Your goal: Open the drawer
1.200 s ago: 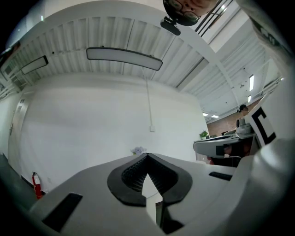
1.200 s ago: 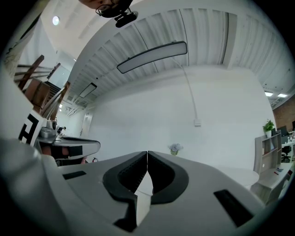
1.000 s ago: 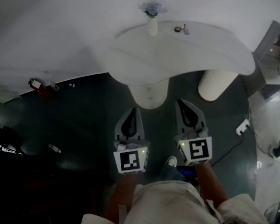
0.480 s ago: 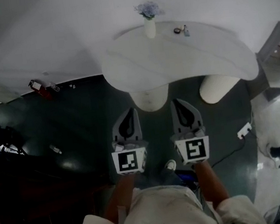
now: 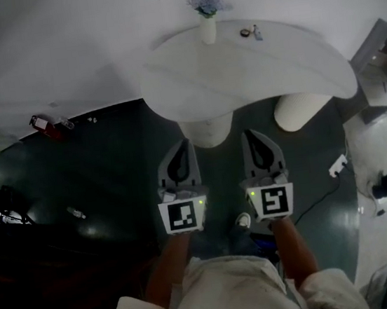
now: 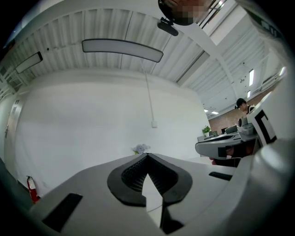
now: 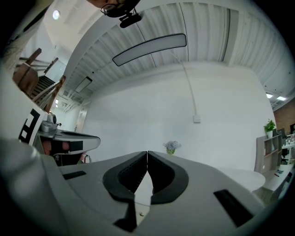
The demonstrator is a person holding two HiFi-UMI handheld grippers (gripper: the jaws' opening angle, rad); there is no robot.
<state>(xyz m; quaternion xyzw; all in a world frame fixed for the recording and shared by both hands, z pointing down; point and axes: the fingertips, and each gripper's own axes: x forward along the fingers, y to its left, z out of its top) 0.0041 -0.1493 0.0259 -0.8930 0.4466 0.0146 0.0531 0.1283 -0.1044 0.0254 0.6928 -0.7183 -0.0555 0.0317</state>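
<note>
Head view: table (image 5: 240, 80) beyond hand-held grippers (image 5: 184, 144) (image 5: 249, 134)

The head view is dim. The wall (image 5: 59, 48) and table (image 5: 253, 72) look pale grey, and the floor (image 5: 110, 168) is almost black. One soft shine sits on the floor at the left. A tiny green light glows on the left gripper (image 5: 184, 144) and on the right gripper (image 5: 249, 134). Lines bend near the edges.

The two gripper views are much brighter. The white wall is lit evenly, with hardly any shadows. A long lamp (image 6: 122, 49) sits on the ceiling. Each picture is round with black corners, and things at the rim look stretched and a bit blurry.
</note>
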